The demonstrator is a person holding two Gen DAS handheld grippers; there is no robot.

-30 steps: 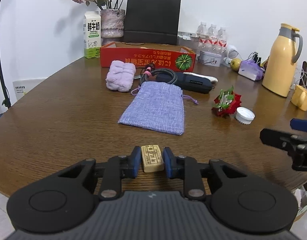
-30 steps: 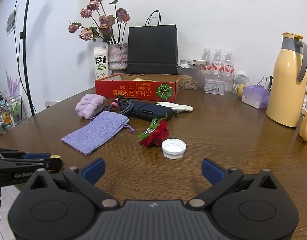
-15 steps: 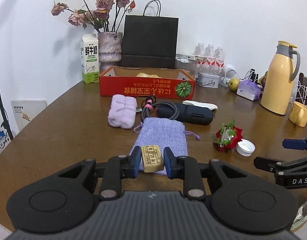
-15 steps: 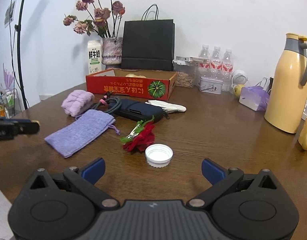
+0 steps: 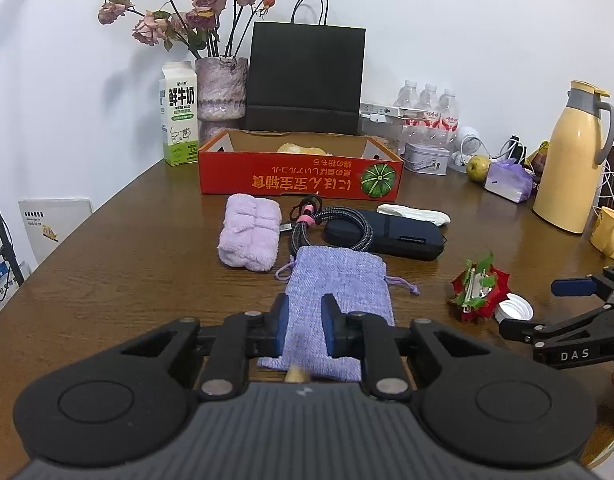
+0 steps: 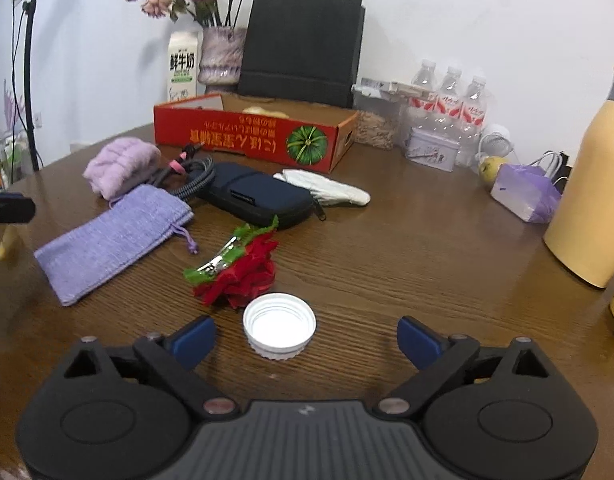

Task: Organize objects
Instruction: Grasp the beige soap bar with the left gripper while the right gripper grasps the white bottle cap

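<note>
Left gripper point(image 5: 303, 322) is nearly closed with nothing gripped: between its blue pads only the purple pouch point(image 5: 339, 276) on the table shows. A small tan block point(image 5: 295, 374) appears blurred just under the jaws, near the pouch's near edge; I cannot tell whether it touches the table point(image 5: 127, 280).

Right gripper point(image 6: 306, 338) has its jaws wide and closing. The white cap point(image 6: 279, 326) sits open side up between the fingertips, and neither pad touches it. Just beyond the cap, almost touching it, lies a red flower clip point(image 6: 239, 268).

Behind the pouch are a folded lilac towel point(image 5: 251, 236), a coiled cable point(image 5: 327, 224) and a dark case point(image 5: 395, 234), close together, with a red box point(image 5: 299, 180) behind them.

Bare wood stretches left of the pouch and towel to the table's curved edge. To the right of the cap the tabletop is open as far as the yellow jug point(image 5: 571, 168) near the far right edge.
</note>
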